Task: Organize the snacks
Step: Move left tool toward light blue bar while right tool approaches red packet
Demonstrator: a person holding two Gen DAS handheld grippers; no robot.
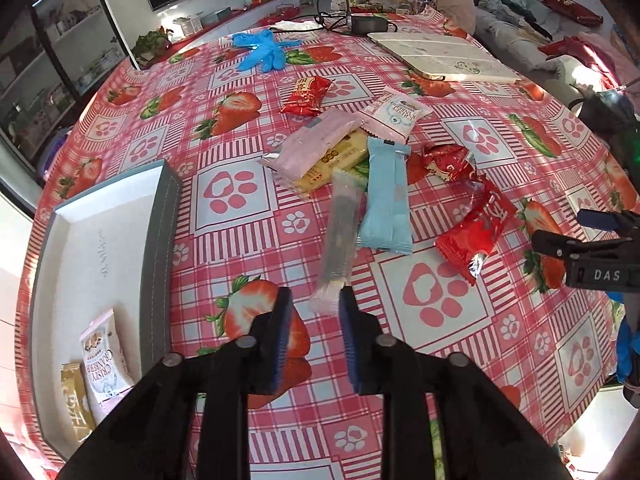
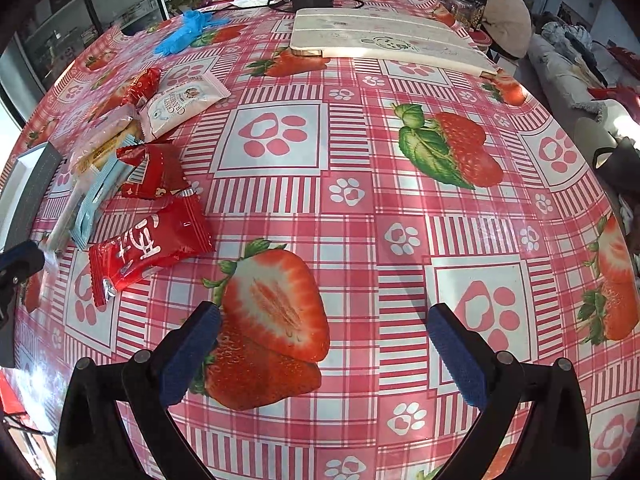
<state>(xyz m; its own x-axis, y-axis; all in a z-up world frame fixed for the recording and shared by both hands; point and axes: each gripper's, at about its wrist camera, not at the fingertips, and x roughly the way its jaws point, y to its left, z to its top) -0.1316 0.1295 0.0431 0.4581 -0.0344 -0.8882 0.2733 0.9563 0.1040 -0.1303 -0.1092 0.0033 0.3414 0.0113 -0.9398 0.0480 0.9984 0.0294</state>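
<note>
My table point(image 2: 400, 208) wears red-and-white plaid with strawberries and paw prints; a pale blue packet point(image 1: 386, 196) lies beside a red packet point(image 1: 478, 228).

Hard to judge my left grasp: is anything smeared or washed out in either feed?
Left wrist view: the clear stick packet is motion-blurred, its near end between the left gripper jaws. Right wrist view: sharp, with window glare on the tablecloth.

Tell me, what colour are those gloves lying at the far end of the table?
Bright blue gloves, clearest in the left wrist view.
</note>
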